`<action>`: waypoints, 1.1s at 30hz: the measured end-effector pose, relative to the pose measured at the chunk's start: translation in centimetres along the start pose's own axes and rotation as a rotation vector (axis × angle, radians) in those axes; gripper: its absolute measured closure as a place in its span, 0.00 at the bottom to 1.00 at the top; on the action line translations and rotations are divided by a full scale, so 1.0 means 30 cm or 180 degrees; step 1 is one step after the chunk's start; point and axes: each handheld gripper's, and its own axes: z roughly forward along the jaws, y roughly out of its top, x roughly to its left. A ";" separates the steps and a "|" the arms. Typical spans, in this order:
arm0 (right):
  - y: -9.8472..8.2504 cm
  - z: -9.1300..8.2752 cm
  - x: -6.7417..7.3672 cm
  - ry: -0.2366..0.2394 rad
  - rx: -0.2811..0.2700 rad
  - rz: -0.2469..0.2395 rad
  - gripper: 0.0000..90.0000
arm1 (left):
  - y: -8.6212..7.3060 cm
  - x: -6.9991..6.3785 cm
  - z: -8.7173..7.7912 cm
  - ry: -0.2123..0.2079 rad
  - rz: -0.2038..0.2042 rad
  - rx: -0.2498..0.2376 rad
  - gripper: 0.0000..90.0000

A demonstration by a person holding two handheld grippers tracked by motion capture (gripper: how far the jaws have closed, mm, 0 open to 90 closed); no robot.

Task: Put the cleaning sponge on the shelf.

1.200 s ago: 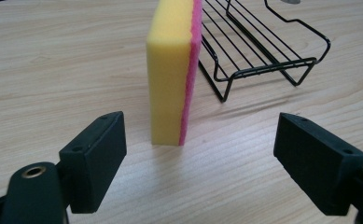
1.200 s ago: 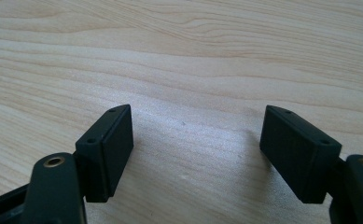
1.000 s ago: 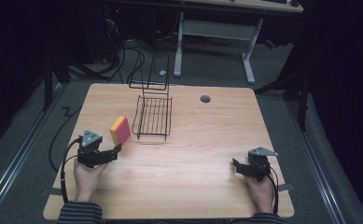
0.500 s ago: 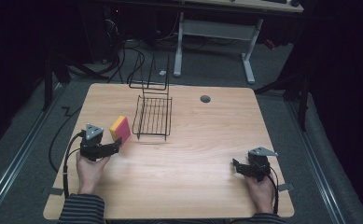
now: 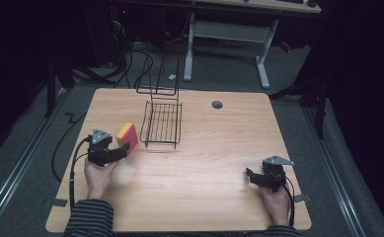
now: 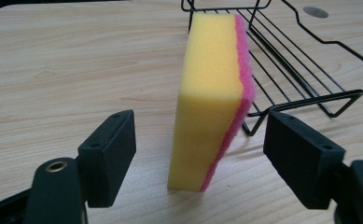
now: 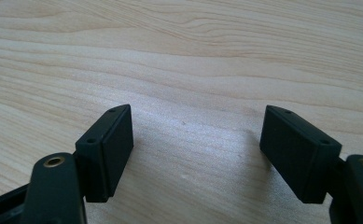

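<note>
While the left gripper has its fingers spread and just been closing around the upright yellow-and-pink sponge, untouched, at the counter's nine o'clock, beside the wire rack, the right gripper's fingers stand spread, empty

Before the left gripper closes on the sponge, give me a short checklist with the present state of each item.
1. Sponge stands on edge between the left gripper jaws: ok.
2. Jaws have just been closing but are apart from the sponge on both sides: ok.
3. Sponge clear of the wire rack: cannot tell, they sit very close.
4. Rack bare for the sponge: ok.
5. Right gripper open, apart from the work: ok.
</note>
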 end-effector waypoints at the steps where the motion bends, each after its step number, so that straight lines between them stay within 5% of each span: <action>1: 0.000 0.000 0.000 0.0000 0.0001 -0.0001 0.29 | -0.001 0.000 0.005 0.0003 0.0006 0.0008 0.29; 17: 0.000 0.000 0.000 0.0001 0.0000 -0.0001 0.29 | -0.017 0.012 0.076 -0.0034 -0.0085 -0.0010 0.36; 33: 0.000 0.000 0.000 0.0001 0.0001 -0.0001 0.29 | -0.034 0.011 0.123 -0.0056 -0.0027 0.0023 0.51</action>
